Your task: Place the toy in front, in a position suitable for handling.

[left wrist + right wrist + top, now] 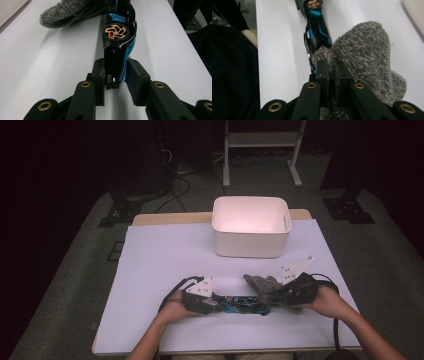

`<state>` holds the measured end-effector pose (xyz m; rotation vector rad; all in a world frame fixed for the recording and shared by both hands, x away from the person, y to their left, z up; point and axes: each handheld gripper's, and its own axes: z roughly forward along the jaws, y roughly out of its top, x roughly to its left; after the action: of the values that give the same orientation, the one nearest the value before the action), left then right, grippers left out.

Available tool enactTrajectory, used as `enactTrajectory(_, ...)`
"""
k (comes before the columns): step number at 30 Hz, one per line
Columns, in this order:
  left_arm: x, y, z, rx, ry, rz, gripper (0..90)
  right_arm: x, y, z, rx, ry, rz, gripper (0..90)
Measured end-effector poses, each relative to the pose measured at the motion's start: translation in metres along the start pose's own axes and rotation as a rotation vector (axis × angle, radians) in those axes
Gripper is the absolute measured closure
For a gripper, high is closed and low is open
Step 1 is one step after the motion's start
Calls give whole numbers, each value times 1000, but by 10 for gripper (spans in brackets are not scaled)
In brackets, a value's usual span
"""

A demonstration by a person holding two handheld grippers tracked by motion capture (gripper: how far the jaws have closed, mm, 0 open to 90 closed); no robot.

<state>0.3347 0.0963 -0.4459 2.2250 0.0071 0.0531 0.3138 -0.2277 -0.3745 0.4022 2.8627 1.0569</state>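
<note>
A white rectangular plastic bin (250, 226) stands at the far middle of the surface (155, 265); its visible interior holds nothing. The surface is a white sheet laid over a pale wooden top. Near the front edge, the left tongs (218, 303) are clamped on one end of a black toy car with blue stripes and copper-coloured wheels (119, 42), which lies on its side, one wheel turned toward the left gripper view. The right tongs (278, 298) are pressed together on a fuzzy grey sock (364, 57), pinching a fold of its fabric; the sock lies just beside the car's other end, its pile touching the car body. Both hands come in from the near edge. Beyond the surface lie grey carpet, black cables, dark stand feet and the base of a white metal frame (260, 150).
</note>
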Motion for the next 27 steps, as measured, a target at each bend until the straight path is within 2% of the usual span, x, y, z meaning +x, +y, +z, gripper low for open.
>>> enactTrajectory(2,0,0,0,1,0,0,694,-1,3,0,-17,6,6,832)
enactTrajectory(7,0,0,0,1,1,1,694,3,23,17,-22,41,-39,832)
enactTrajectory(11,0,0,0,0,0,3,695,6,32,29,4,56,-76,832)
enactTrajectory(15,0,0,0,0,0,1,694,6,23,22,-2,48,-50,832)
enactTrajectory(22,0,0,0,5,2,3,694,10,-14,0,-34,4,9,832)
enactTrajectory(27,1,0,0,2,3,2,690,11,-18,-4,-47,-1,11,832)
